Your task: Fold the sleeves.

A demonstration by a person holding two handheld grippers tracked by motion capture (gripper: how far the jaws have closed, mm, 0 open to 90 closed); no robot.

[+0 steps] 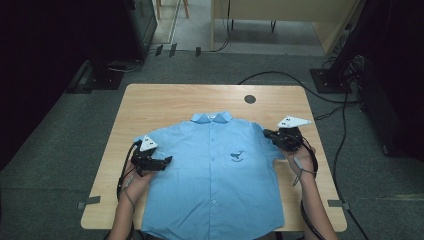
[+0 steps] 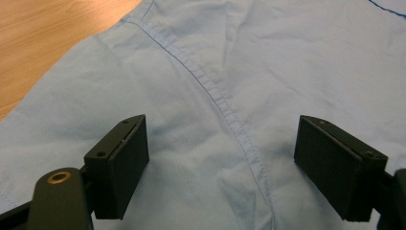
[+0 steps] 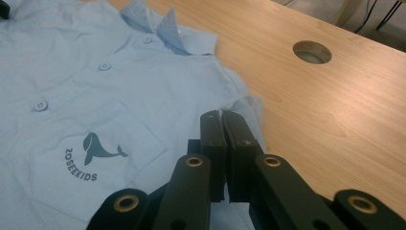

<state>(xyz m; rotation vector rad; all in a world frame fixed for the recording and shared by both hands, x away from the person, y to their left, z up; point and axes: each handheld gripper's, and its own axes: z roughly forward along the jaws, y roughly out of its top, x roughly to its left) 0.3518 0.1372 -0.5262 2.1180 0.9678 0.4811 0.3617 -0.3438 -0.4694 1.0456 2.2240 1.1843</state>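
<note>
Your blue shirt (image 1: 215,175) lies flat, buttoned and front up, on the table (image 1: 150,102). Your right claw (image 3: 223,125) is clenched on the edge of its sleeve, while your left claw (image 2: 220,163) hangs released above the other sleeve's seam.

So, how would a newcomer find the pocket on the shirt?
Start at the wooden table, where a blue shirt lies flat, buttons up. The pocket is on the chest nearer the right tongs. It alone carries a dark whale and the word ZOSEEKIDS.
</note>
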